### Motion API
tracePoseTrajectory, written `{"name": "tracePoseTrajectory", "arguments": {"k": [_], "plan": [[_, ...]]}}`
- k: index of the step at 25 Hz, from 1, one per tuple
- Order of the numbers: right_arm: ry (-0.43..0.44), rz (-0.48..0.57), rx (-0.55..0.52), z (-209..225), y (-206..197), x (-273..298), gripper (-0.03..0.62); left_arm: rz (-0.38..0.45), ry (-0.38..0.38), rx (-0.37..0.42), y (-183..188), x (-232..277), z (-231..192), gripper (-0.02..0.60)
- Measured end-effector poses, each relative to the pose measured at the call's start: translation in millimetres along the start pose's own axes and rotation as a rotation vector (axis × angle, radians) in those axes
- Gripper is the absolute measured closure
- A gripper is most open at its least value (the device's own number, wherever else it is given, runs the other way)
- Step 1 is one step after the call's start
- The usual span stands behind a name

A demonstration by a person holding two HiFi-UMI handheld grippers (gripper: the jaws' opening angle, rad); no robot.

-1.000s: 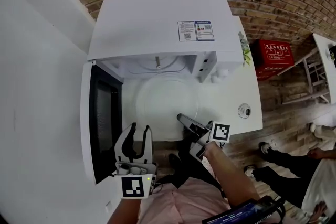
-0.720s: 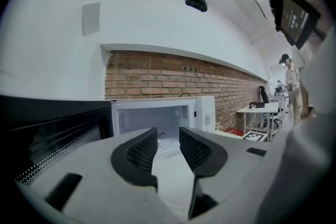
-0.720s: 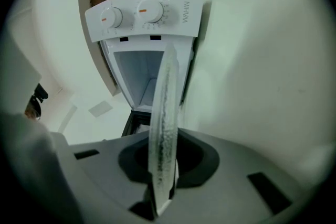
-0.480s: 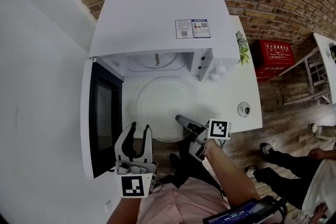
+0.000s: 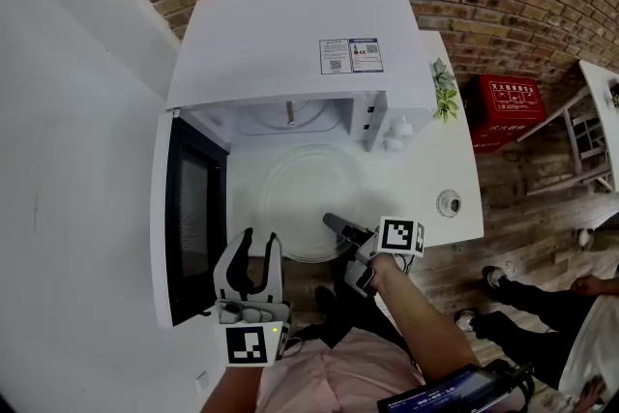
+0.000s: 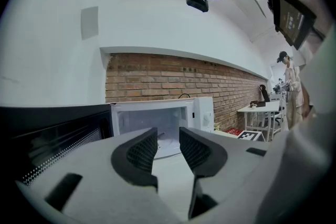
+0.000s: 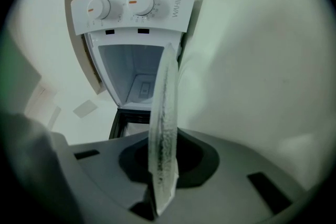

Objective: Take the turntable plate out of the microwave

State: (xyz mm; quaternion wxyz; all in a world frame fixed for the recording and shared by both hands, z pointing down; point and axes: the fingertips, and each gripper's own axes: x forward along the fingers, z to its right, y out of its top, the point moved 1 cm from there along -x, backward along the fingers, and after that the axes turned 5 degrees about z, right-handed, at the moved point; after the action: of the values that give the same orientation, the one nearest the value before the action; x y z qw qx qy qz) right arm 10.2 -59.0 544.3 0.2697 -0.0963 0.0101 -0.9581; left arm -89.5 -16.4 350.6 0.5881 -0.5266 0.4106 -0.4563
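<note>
The clear glass turntable plate [image 5: 302, 198] is held level in front of the open white microwave [image 5: 300, 34], outside its cavity and over the white tabletop. My right gripper [image 5: 330, 221] grips the plate's near right rim, its jaws closing on the glass. In the right gripper view the plate [image 7: 163, 113] runs edge-on between the right gripper's [image 7: 164, 162] jaws toward the microwave [image 7: 131, 8]. My left gripper [image 5: 258, 237] hangs open and empty by the swung-out door [image 5: 189, 208]. The left gripper [image 6: 168, 138] view looks at the microwave cavity [image 6: 157, 120].
The door [image 6: 47, 139] stands open to the left beside the left gripper. A small plant [image 5: 445, 77] and a round white object [image 5: 450, 202] sit on the table [image 5: 435, 169] at the right. A red crate [image 5: 508, 106] and a person's legs [image 5: 522, 295] are on the floor beyond.
The right gripper has rolled slightly with the plate still in its jaws. The left gripper has stayed where it was.
</note>
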Motion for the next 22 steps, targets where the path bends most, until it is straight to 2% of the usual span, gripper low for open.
{"name": "tracePoseTrajectory", "arguments": {"k": [22], "plan": [[-0.009, 0.021, 0.012, 0.9, 1.6, -1.5, 0.563, 0.002, -0.001, -0.001, 1.2, 2.1, 1.9, 0.449]]}}
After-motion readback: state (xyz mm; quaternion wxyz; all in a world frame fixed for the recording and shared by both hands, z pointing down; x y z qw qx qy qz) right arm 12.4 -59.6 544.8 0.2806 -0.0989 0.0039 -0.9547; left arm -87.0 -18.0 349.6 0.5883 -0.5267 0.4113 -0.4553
